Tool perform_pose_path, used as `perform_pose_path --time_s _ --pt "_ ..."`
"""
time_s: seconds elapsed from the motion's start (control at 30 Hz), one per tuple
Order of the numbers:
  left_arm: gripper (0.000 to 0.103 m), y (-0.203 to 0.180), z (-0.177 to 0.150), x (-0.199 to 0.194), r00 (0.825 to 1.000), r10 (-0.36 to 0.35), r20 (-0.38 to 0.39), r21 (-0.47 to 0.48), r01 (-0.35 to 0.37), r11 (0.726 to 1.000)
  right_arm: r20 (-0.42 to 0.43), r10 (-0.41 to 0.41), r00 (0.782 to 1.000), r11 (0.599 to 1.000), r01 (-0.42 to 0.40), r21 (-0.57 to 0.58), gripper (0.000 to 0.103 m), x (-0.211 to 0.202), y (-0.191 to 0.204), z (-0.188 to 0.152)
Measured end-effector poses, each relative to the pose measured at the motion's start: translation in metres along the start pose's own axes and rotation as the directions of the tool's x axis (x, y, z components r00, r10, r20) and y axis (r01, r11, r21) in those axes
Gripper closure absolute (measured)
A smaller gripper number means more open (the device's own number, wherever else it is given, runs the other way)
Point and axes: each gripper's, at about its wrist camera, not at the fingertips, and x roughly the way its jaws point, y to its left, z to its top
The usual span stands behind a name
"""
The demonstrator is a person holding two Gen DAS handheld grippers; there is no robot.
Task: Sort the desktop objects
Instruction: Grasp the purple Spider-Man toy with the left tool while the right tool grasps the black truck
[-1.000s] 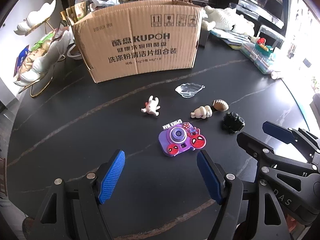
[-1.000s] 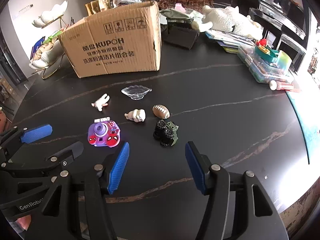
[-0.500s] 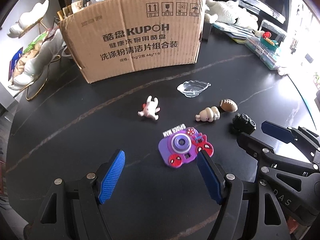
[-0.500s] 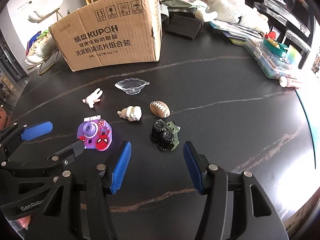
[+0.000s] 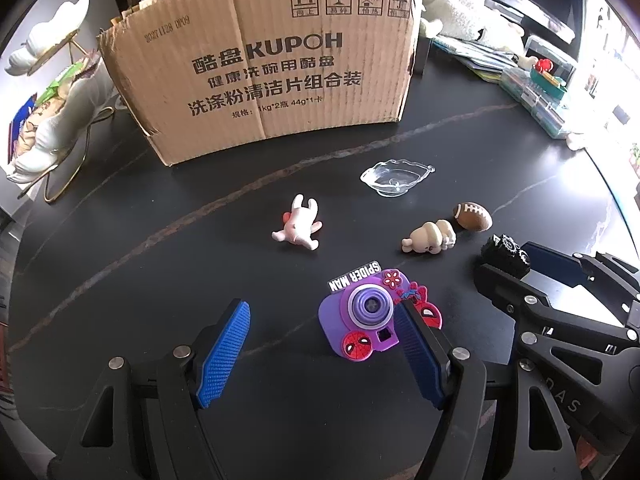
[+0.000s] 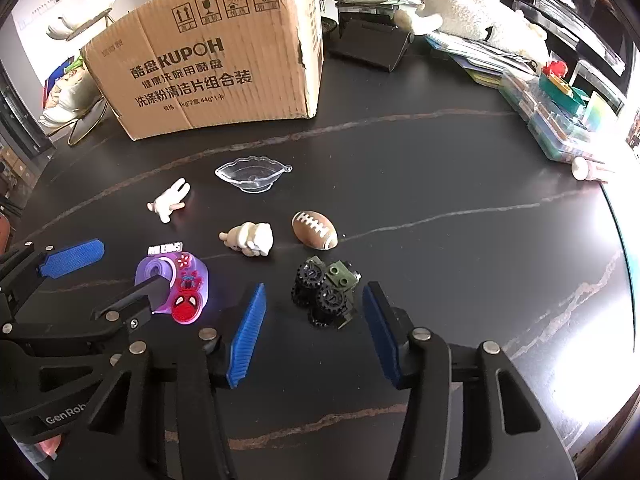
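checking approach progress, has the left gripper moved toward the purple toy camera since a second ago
Yes. The left gripper has advanced toward the cardboard box, which now looms larger; the purple toy camera now lies beside its right finger, not yet grasped.

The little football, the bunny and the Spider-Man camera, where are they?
Toy football (image 6: 315, 229), right wrist view, on its white laces.
Bunny figurine (image 5: 298, 229), left wrist view, on its body.
Purple Spider-Man toy camera (image 5: 370, 307), left wrist view, on its lens.

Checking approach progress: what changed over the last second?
Both open hand-held grippers advanced: left hand-held gripper closed in on the purple toy camera, right hand-held gripper on the toy truck. Nothing grasped. Toys and cardboard box unmoved.
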Motion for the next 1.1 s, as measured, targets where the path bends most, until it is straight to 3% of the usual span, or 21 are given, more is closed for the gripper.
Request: perform_pose_path --time_s 0.17,0.33,0.7,1.1 --pt "0.032 -0.002 0.001 0.001 1.000 -0.017 -0.011 0.002 0.017 1.000 -0.004 0.011 1.000 1.000 -0.011 -0.006 0.064 0.003 0.001 0.000" --pt "0.032 -0.007 0.001 -0.002 1.000 -0.030 -0.004 0.008 0.030 1.000 -0.005 0.020 1.000 1.000 -0.020 -0.009 0.084 0.005 0.002 -0.001" --pt "0.032 -0.016 0.003 -0.008 0.995 -0.093 -0.019 -0.014 0.093 0.996 0.045 0.008 0.999 1.000 -0.009 0.029 0.084 -0.018 -0.007 -0.003" --pt "0.032 -0.026 0.003 0.011 0.996 -0.070 -0.049 -0.026 0.069 0.997 0.031 -0.019 0.999 0.999 0.017 0.049 0.084 -0.012 -0.017 -0.009"
